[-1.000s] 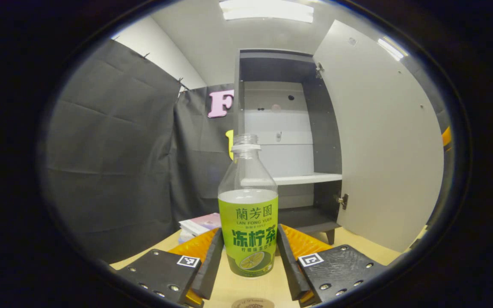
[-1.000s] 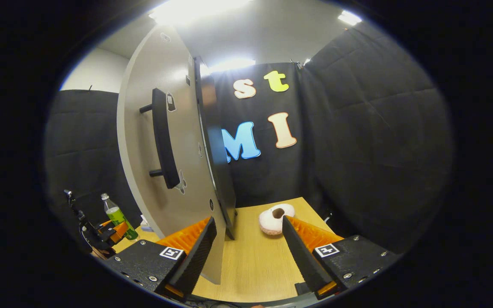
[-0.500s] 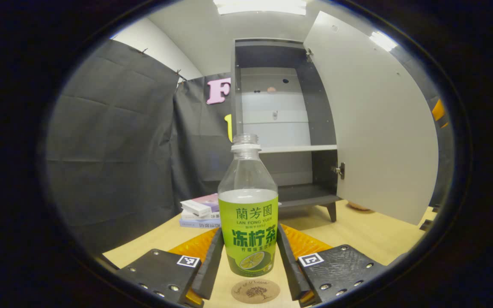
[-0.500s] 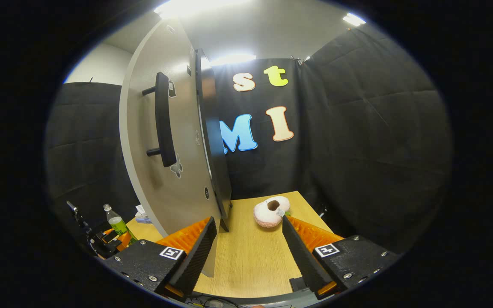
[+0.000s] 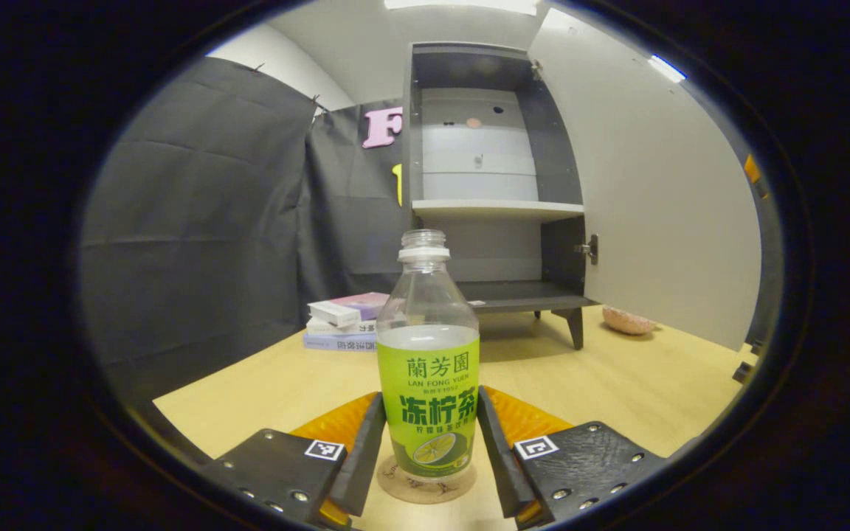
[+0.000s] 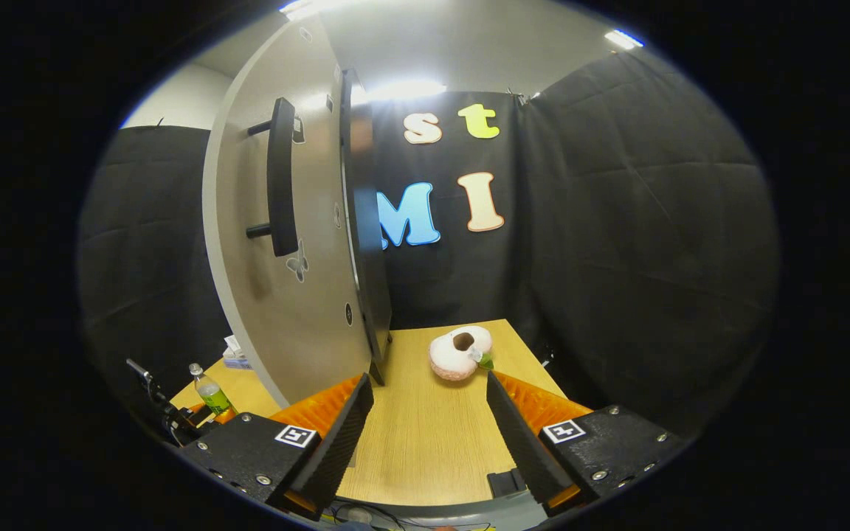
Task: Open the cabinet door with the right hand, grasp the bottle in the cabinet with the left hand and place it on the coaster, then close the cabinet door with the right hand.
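Bottle [image 5: 428,369] lowered onto coaster [image 5: 425,487], coaster half hidden

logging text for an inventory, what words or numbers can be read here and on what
bottle: printed product label; its wording is not quoted here.
books: print on the spines, too small to read.
coaster: mostly hidden under the bottle, nothing readable.
cabinet door: sticker beside the handle, too small to read.
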Demonstrator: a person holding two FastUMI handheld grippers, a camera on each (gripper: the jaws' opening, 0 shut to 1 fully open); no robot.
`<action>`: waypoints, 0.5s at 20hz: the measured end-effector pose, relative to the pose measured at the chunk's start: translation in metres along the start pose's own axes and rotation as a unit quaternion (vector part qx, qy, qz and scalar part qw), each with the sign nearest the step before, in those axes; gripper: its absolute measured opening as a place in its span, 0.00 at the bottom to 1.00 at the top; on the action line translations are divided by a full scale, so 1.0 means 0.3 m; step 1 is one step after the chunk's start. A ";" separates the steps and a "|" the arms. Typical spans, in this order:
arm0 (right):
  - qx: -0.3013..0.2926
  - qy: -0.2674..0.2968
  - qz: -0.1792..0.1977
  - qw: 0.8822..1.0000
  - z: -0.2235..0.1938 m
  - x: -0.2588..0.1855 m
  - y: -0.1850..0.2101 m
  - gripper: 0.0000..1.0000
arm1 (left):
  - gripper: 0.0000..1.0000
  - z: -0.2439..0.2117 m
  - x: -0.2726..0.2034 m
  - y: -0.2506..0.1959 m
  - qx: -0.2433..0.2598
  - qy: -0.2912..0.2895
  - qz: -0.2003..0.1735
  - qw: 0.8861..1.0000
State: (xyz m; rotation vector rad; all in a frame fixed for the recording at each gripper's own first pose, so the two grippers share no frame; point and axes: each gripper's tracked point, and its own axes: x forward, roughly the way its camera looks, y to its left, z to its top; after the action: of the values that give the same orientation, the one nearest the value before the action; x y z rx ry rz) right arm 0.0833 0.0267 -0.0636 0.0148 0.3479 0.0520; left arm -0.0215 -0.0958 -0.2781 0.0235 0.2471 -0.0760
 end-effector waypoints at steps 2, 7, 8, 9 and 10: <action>-0.006 -0.001 -0.003 1.000 0.003 -0.001 -0.009 0.95 | 0.68 -0.030 -0.005 0.006 0.000 0.006 0.006 1.000; -0.001 -0.002 0.002 1.000 0.014 -0.004 -0.012 0.96 | 0.72 -0.080 -0.027 0.000 0.014 0.023 0.010 1.000; -0.002 -0.003 0.003 1.000 0.018 -0.001 -0.011 0.96 | 0.70 -0.077 -0.026 0.000 0.016 0.024 0.011 1.000; -0.003 -0.004 0.004 1.000 0.025 -0.001 -0.010 0.96 | 0.70 -0.083 -0.027 -0.001 0.016 0.029 0.010 0.999; -0.004 -0.006 0.005 1.000 0.031 0.000 -0.009 0.96 | 0.77 -0.084 -0.028 0.000 0.018 0.032 0.012 0.999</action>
State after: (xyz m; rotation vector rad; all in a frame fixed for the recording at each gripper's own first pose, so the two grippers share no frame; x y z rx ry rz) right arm 0.0865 0.0241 -0.0549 0.0084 0.3358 0.0636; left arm -0.0358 -0.0944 -0.3005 0.0648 0.3094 -0.0562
